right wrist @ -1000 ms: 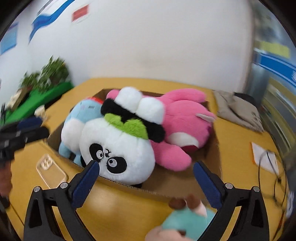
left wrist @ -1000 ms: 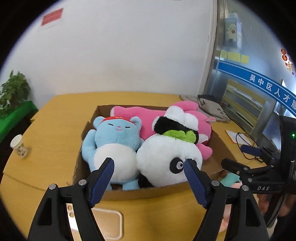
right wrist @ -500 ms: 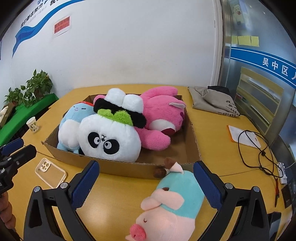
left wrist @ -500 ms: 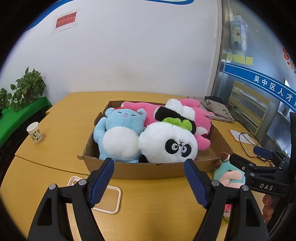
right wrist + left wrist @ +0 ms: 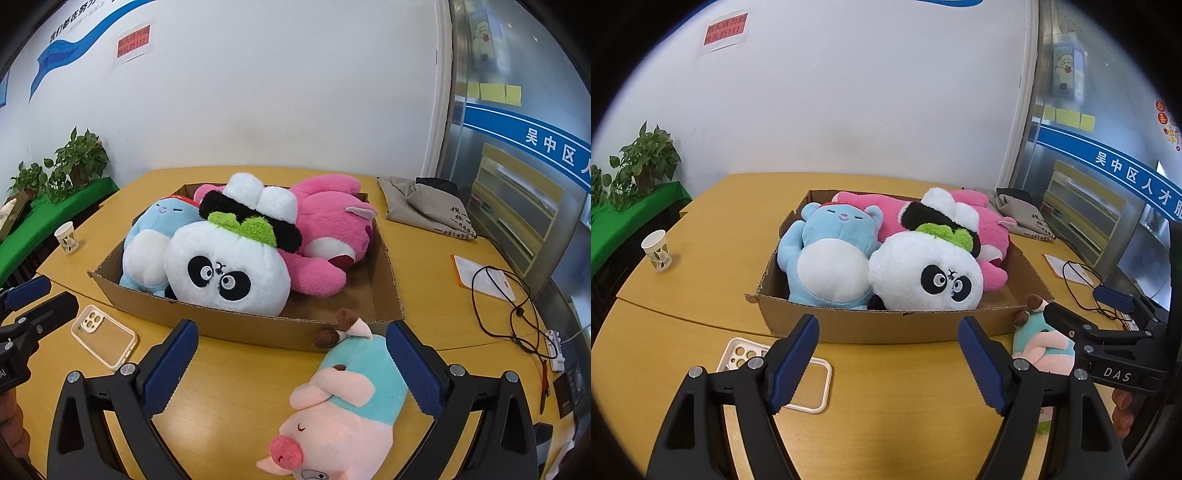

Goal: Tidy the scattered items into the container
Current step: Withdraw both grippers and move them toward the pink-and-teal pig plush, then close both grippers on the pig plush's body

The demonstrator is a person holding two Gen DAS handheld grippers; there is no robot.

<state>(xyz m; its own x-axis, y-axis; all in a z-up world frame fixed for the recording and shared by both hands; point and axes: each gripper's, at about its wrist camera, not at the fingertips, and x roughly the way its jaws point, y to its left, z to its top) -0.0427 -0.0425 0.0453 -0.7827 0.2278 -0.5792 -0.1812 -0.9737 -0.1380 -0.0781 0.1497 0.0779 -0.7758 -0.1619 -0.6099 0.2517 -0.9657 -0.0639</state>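
Observation:
A shallow cardboard box (image 5: 886,326) (image 5: 236,325) on the wooden table holds a blue plush (image 5: 831,258) (image 5: 151,240), a panda plush (image 5: 927,277) (image 5: 229,269) and a pink plush (image 5: 990,236) (image 5: 332,229). A pink pig plush in a teal shirt (image 5: 343,402) (image 5: 1041,343) lies on the table just outside the box's near right corner. My right gripper (image 5: 291,363) is open and empty, its fingers either side of the pig. My left gripper (image 5: 888,363) is open and empty, in front of the box.
A clear phone case (image 5: 775,373) (image 5: 105,334) lies on the table left of the box front. A paper cup (image 5: 657,251) stands far left. A grey bag (image 5: 424,206), a paper sheet and a black cable (image 5: 506,295) lie at the right. Potted plants (image 5: 77,162) stand at the left wall.
Both grippers have drawn back from the box, so more table shows. The pig plush now lies fully in view between the right gripper's fingers. Both stay open.

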